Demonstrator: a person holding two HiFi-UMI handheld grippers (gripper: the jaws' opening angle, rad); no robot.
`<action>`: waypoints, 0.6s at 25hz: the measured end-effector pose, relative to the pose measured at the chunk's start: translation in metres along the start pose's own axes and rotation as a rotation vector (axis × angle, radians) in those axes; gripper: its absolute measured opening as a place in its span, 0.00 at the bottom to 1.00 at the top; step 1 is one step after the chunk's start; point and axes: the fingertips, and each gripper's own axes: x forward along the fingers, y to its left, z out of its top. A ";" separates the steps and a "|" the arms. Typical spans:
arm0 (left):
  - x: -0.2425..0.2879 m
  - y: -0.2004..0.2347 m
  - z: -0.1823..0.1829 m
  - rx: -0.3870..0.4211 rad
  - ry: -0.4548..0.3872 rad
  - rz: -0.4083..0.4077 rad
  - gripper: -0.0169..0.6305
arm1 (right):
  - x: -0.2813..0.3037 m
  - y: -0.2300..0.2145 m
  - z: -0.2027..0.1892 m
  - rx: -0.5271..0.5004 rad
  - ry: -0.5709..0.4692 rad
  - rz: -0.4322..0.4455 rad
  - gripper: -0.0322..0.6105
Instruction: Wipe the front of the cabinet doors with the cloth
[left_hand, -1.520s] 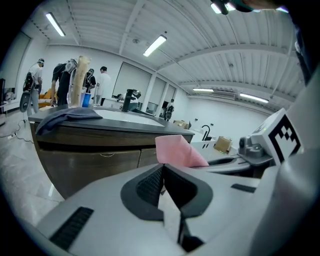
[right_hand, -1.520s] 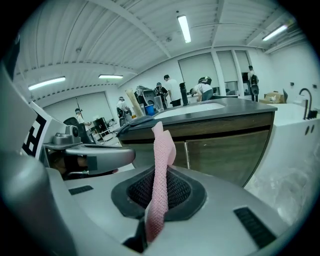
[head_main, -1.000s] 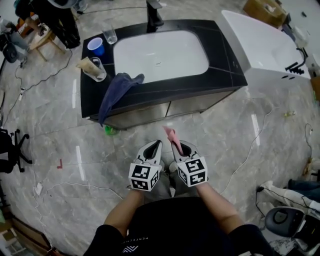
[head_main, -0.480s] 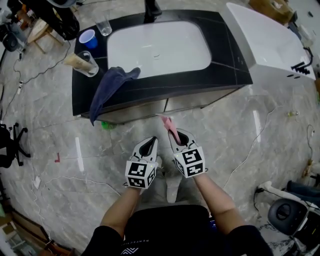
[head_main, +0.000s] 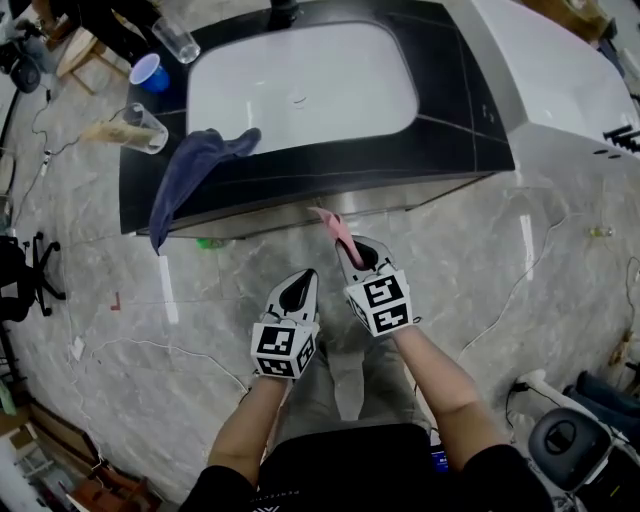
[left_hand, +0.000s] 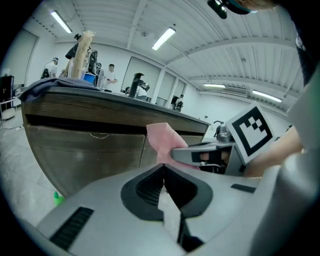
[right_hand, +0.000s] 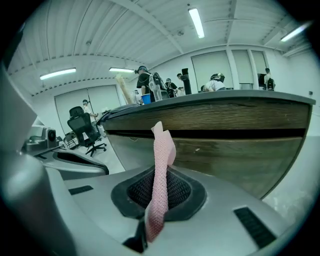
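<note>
My right gripper (head_main: 352, 250) is shut on a pink cloth (head_main: 336, 230) that sticks up past its tips, close in front of the cabinet doors (head_main: 330, 213) under the black vanity top. In the right gripper view the pink cloth (right_hand: 160, 185) runs between the closed jaws, with the wooden cabinet doors (right_hand: 225, 150) just ahead. My left gripper (head_main: 299, 291) is shut and holds nothing, beside and slightly behind the right one. The left gripper view shows the cabinet doors (left_hand: 85, 152), the pink cloth (left_hand: 162, 142) and the right gripper's jaw to the right.
The black vanity top (head_main: 470, 110) carries a white basin (head_main: 300, 90). A dark blue towel (head_main: 185, 170) hangs over its front left edge, beside a glass (head_main: 140, 125) and a blue cup (head_main: 147, 72). A green object (head_main: 208, 243) lies on the floor by the cabinet. A white bathtub (head_main: 570, 70) stands right. Cables cross the marble floor.
Both grippers have moved forward, nearer the cabinet front, the right one leading with the pink cloth. The head view has shifted closer over the vanity.
</note>
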 end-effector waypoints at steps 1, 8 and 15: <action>0.005 0.000 0.001 -0.001 -0.005 0.009 0.04 | 0.003 -0.005 -0.001 0.001 0.001 0.004 0.11; 0.039 0.007 0.009 -0.037 -0.054 0.084 0.04 | 0.023 -0.030 -0.012 -0.016 0.004 0.044 0.11; 0.065 -0.004 0.008 -0.033 -0.056 0.106 0.04 | 0.020 -0.070 -0.017 -0.018 -0.005 0.042 0.11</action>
